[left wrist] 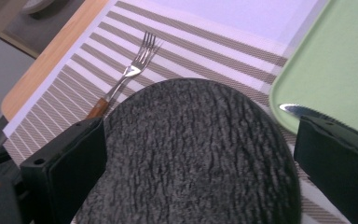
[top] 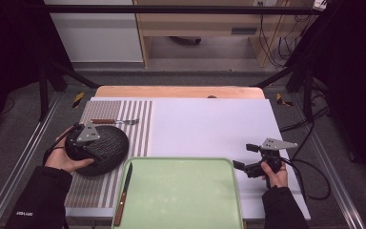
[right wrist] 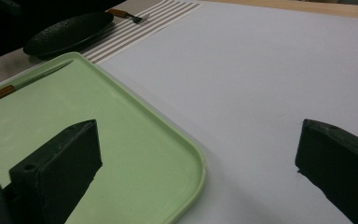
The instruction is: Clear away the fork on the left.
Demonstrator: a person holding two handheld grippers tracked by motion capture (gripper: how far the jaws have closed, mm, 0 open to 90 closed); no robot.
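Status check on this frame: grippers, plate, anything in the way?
Left gripper open over the black plate on the striped mat. Right gripper open, idle beside the green tray. Fork behind plate, knife on tray.

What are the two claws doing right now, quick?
Left claw: open, jaws spread over the black plate, not gripping it.
Right claw: open, holding nothing, beside the green tray.

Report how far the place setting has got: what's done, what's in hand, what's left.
Done, it seems: the fork lies on the striped placemat, beyond the black plate. In hand: the left gripper hangs over the plate with jaws open, not clamped. Likely left: the knife lies on the green tray. The right gripper waits open beside the tray.
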